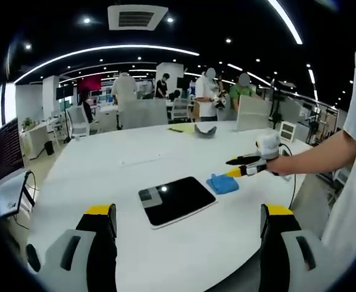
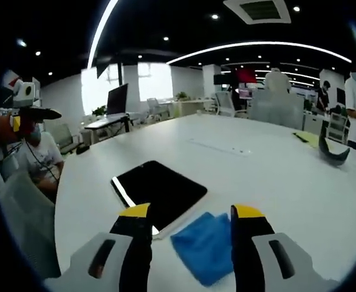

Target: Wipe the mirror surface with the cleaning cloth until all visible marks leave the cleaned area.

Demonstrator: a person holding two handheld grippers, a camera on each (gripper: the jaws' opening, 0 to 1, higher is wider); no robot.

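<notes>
Right claw (image 2: 190, 228) spread wide, empty, hovering just above the blue cloth (image 2: 207, 246) lying between its jaws at 12 o'clock. Mirror (image 2: 158, 191) flat on the white surface (image 2: 257, 176), touching the cloth's 10 o'clock edge, long axis toward 11. Left claw (image 1: 187, 228) also wide, well back, farther off.

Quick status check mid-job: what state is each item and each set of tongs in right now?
Dark rectangular mirror: flat on white table, not being wiped.
Blue cleaning cloth: lying crumpled beside the mirror, not gripped.
Right tongs: open, straddling the cloth.
Left tongs: open, holding nothing.
</notes>
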